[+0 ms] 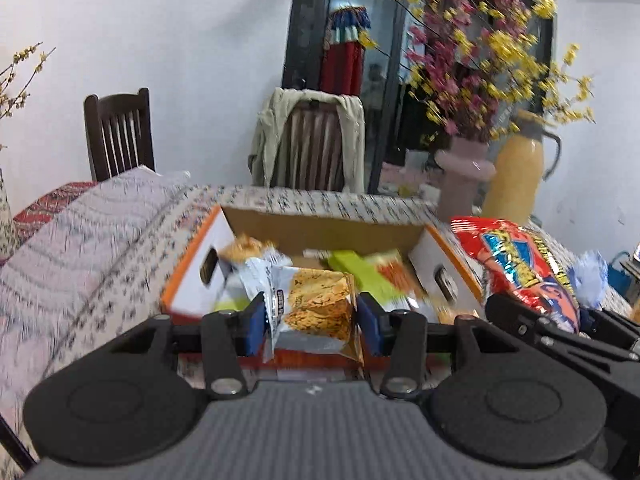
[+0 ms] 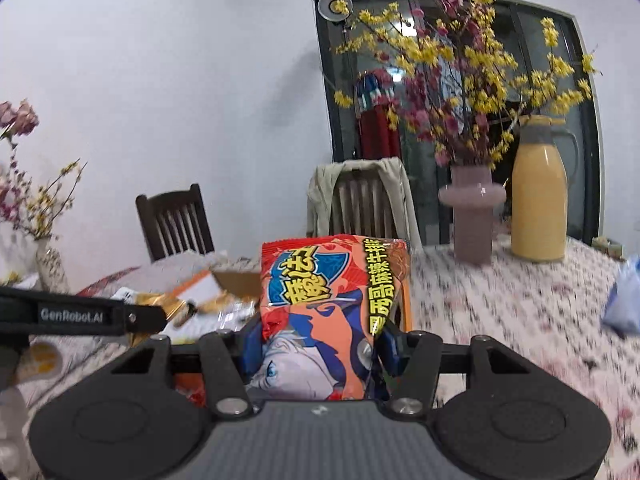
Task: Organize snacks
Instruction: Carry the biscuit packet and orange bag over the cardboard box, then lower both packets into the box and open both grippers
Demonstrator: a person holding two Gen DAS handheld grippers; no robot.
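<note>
My left gripper is shut on a silver snack packet printed with golden crackers, held just in front of an open cardboard box with orange and white sides. Several snack packs lie in the box, among them a green one. My right gripper is shut on a red and orange snack bag that stands upright between its blue pads. In the left wrist view that same red bag appears at the right, above the box's right side. The box shows partly behind the bag in the right wrist view.
The table wears a patterned cloth. A pink vase of yellow and red flowers and a yellow thermos stand at the back right. Two dark chairs are behind the table, one draped with a beige jacket. A blue bag lies at far right.
</note>
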